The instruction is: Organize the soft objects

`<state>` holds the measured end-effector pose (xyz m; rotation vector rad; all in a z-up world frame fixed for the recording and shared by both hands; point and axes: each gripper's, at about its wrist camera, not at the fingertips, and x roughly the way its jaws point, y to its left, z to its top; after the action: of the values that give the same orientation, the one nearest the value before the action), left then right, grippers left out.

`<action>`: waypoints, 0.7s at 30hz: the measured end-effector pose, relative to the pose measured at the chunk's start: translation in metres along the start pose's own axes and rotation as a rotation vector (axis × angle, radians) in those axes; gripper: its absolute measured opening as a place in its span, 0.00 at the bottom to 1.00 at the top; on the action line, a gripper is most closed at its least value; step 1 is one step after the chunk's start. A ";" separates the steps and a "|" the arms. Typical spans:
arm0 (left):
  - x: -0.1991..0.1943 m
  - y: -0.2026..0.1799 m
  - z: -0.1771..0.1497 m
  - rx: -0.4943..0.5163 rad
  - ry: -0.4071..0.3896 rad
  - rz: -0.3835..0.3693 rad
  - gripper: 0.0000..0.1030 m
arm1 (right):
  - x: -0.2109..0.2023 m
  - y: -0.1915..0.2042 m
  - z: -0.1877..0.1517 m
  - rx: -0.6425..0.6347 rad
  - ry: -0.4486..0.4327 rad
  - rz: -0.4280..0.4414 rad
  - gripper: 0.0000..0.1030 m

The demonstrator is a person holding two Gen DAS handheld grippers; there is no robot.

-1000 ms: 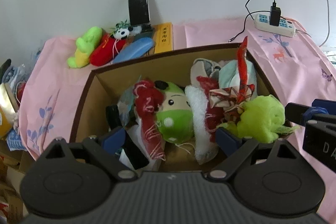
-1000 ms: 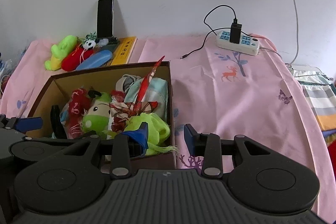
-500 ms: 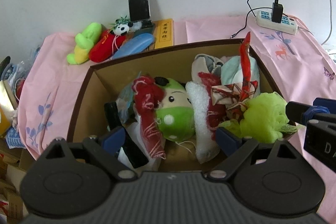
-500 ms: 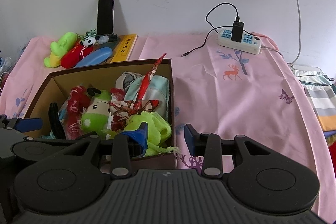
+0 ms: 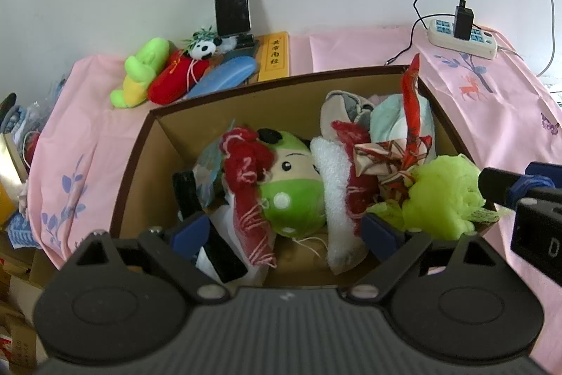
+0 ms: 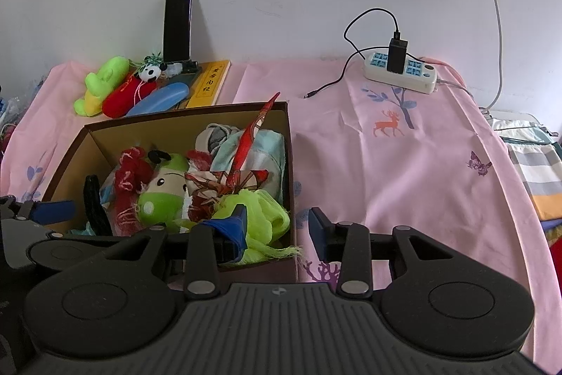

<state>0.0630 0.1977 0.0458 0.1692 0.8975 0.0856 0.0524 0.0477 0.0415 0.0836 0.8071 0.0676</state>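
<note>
My right gripper (image 6: pixel 275 227) just been opening, jaws spread astride box's near right corner, lime mesh pouf (image 6: pixel 261 220) touching left pad, not clamped. My left gripper (image 5: pixel 284 231) wide, empty, over cardboard box (image 5: pixel 140 157). Green plush (image 5: pixel 291 195) mid-box among soft items.

Yellow book (image 5: pixel 274 56), lying flat beyond the far wall of the box ahead of the left gripper, bore a vertical column of four dark Chinese characters, reading roughly 黄帝内经; the same column showed in the right wrist view, ahead and to the left of that tool. Right gripper (image 5: pixel 537 227), entering the left wrist view at the right edge, carried a white capital "D" on its black body; any letters after it were cut off. No other lettering was legible.
</note>
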 end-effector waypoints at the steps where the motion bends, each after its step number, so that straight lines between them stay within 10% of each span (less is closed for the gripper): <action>1: 0.000 0.000 0.000 0.000 0.000 0.000 0.90 | 0.000 0.000 0.000 -0.001 0.000 0.000 0.21; 21: 0.003 0.002 0.002 0.000 -0.011 -0.004 0.90 | 0.003 0.006 0.000 -0.007 -0.007 0.018 0.21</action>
<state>0.0663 0.1998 0.0452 0.1677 0.8868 0.0813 0.0546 0.0543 0.0404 0.0847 0.7988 0.0868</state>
